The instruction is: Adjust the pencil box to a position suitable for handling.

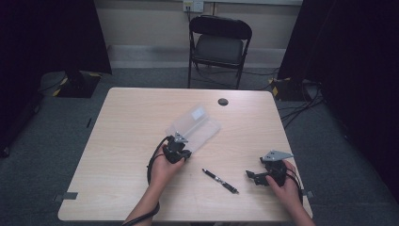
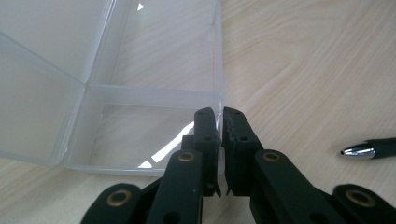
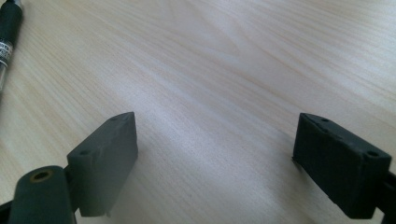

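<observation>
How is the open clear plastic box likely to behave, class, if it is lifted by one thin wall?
The clear plastic box looks thin-walled and empty, so probably light. With the left claw pinching just one wall, that wall may flex and the box may sag or twist. Its hinged lid stands open and would likely swing.

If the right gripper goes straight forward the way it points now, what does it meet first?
Probably nothing: the right gripper has open jaws over bare table. The pen lies off to the side of that line, though depth is uncertain.
</observation>
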The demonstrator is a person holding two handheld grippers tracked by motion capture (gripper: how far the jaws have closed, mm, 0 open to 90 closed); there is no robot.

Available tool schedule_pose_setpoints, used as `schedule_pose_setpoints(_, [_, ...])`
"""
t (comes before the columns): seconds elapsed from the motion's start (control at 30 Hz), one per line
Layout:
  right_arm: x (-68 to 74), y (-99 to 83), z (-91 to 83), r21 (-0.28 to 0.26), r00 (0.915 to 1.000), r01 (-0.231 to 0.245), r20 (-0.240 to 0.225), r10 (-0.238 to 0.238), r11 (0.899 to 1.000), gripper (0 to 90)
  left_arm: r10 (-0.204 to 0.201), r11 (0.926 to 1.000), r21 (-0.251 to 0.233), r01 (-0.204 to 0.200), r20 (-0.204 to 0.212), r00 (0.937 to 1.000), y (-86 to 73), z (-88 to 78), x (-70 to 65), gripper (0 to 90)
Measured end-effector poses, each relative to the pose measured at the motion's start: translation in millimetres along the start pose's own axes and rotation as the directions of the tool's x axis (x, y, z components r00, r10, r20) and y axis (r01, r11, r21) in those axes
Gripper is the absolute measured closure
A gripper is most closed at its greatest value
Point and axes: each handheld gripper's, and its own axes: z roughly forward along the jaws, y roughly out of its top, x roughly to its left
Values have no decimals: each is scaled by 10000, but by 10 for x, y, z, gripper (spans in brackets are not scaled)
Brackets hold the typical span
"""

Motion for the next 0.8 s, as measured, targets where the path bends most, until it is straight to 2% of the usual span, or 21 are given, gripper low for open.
schedule_pose_setpoints(0.13, [0, 0, -1, -5, 10000, -2, 8, 2, 10000, 132, 90, 10000, 23, -90, -93, 9999, -49, -55, 28, 852])
schedule_pose_setpoints(0.2, [0, 0, 0, -4, 10000, -5, 7, 5, 10000, 132, -97, 9999, -61, 97, 23, 10000, -79, -74, 35, 852])
schedule_pose_setpoints(0.23, [1, 0, 0, -4, 10000, -5, 8, 5, 10000, 132, 108, 9999, 36, -108, -137, 9998, -84, -92, 46, 852])
schedule_pose_setpoints(0.3, [0, 0, -1, -6, 10000, 6, 10, -6, 10000, 131, -104, 9999, -43, 104, 9, 9999, -112, -108, 49, 852])
schedule_pose_setpoints(0.37, [0, 0, -1, -1, 10000, -13, 7, 13, 10000, 131, 58, 10000, -13, -58, -36, 10000, -126, -130, 64, 852])
schedule_pose_setpoints(0.4, [0, 0, 0, -4, 10000, -5, 6, 5, 10000, 132, 7, 9999, 142, -5, -118, 9999, -130, -146, 62, 852])
schedule_pose_setpoints(0.43, [0, 0, 0, 0, 10000, 2, 3, -2, 10000, 132, -113, 9999, 18, 113, -185, 9998, -143, -149, 56, 852])
schedule_pose_setpoints(0.47, [0, 0, 0, -2, 10000, -3, 2, 3, 10000, 132, -126, 9999, -6, 126, -69, 9999, -151, -155, 62, 853])
schedule_pose_setpoints(0.57, [0, 0, -1, -2, 10000, -3, 7, 3, 10000, 132, -45, 10000, -13, 45, -121, 9999, -183, -187, 75, 853])
schedule_pose_setpoints(0.6, [0, 0, -1, -3, 10000, -6, 8, 7, 10000, 132, -129, 9999, 13, 129, -59, 9999, -196, -198, 72, 853])
schedule_pose_setpoints(0.63, [0, 0, 0, -4, 10000, -5, 6, 5, 10000, 132, 41, 10000, 77, -40, -172, 9998, -204, -218, 82, 853])
schedule_pose_setpoints(0.67, [0, 0, 0, -5, 10000, -6, 7, 6, 10000, 131, -98, 9999, 38, 99, -98, 9999, -220, -222, 76, 853])
schedule_pose_setpoints(0.77, [0, 0, 0, -4, 10000, -9, 6, 9, 10000, 131, 5, 9999, 133, -3, -133, 9999, -257, -272, 85, 853])
schedule_pose_setpoints(0.8, [0, 0, 0, -1, 10000, -7, 3, 7, 10000, 132, -87, 10000, -19, 87, -136, 9999, -273, -269, 77, 853])
